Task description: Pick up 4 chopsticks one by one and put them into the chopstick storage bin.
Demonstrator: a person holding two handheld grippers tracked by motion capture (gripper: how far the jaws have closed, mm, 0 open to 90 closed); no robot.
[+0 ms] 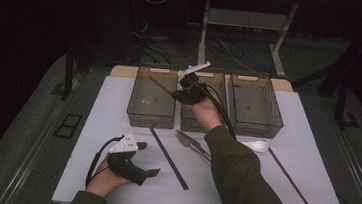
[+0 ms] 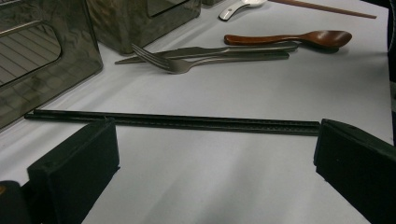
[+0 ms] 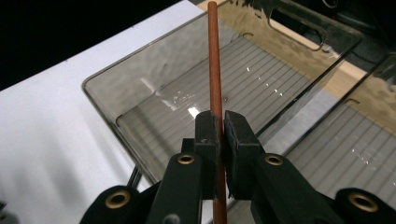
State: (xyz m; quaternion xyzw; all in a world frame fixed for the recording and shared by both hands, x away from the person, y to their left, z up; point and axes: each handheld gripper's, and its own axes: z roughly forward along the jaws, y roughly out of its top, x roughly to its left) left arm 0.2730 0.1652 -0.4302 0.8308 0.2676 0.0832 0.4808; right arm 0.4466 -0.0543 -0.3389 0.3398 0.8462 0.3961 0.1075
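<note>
My right gripper (image 1: 182,93) (image 3: 222,126) is shut on a reddish-brown chopstick (image 1: 160,85) (image 3: 214,60). It holds the stick above the left clear bin (image 1: 149,119) (image 3: 140,49), and the stick slants out over the bin's ribbed floor. My left gripper (image 1: 148,158) (image 2: 215,140) lies open in a hand at the near left of the white mat, nothing between its jaws. A pair of black chopsticks (image 1: 168,157) (image 2: 177,122) lies on the mat just beyond those jaws.
Two more clear bins, middle (image 1: 194,124) and right (image 1: 257,127), stand in the same row. A fork (image 1: 190,142) (image 2: 187,65), a knife and a wooden spoon (image 2: 299,38) lie mid-mat. Right of them lie a white spoon (image 1: 257,146) (image 2: 238,7) and another brown chopstick (image 1: 292,180).
</note>
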